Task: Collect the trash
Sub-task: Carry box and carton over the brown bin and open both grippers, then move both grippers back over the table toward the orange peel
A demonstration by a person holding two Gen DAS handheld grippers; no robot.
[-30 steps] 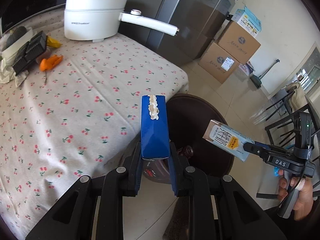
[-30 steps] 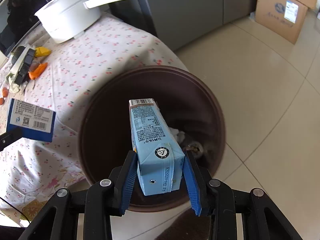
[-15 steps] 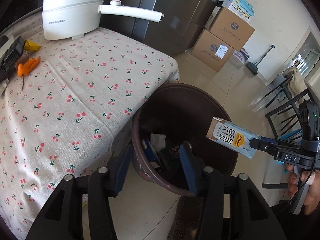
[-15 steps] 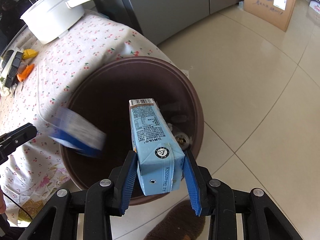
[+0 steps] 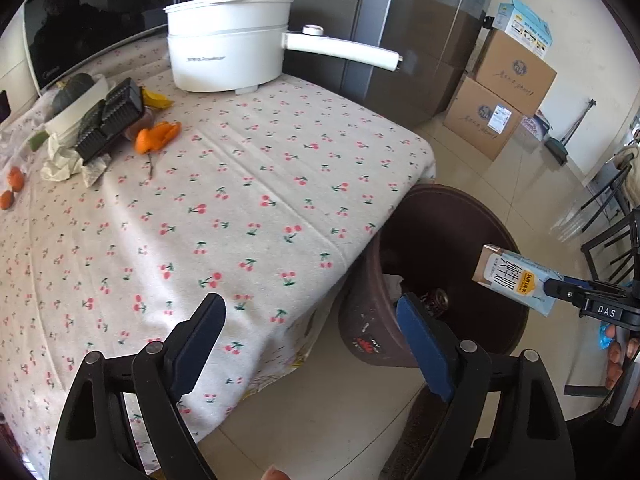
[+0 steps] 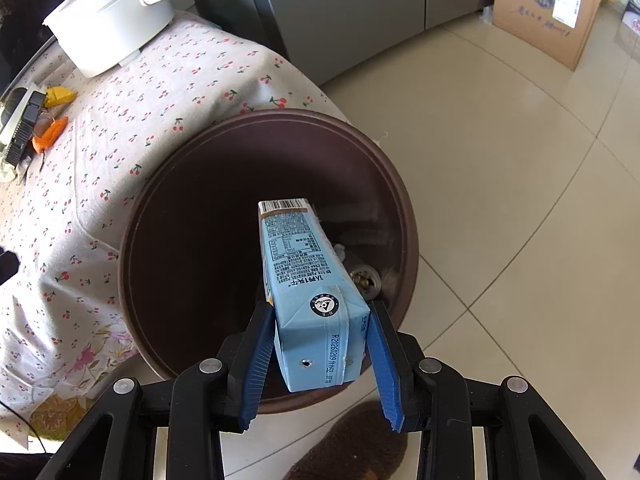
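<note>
A round brown trash bin [image 6: 160, 208] stands on the floor against the table's corner. My right gripper [image 6: 320, 320] hangs above its mouth, shut on a light blue milk carton [image 6: 304, 264] that points down into it. The left wrist view shows the same carton [image 5: 516, 284] over the bin [image 5: 480, 216], with the right gripper [image 5: 560, 288] behind it. My left gripper [image 5: 310, 312] hovers over the table's edge beside the bin. Its jaws are opening wide and nothing is between them. Orange peel [image 5: 156, 136], crumpled tissue [image 5: 60, 164] and a black ridged tray [image 5: 108, 120] lie at the table's far left.
A white electric pot [image 5: 228, 56] with a long handle stands at the back of the cherry-print tablecloth [image 5: 240, 208]. A can [image 6: 364, 276] and paper lie in the bin. Cardboard boxes [image 5: 504, 100] and a grey fridge [image 5: 420, 40] stand behind, and black chair legs [image 5: 612, 208] at the right.
My left gripper let go of a dark blue carton, which dropped into the bin, and its jaws spread wide. The left view swung back toward the table. The right gripper kept its carton over the bin.
</note>
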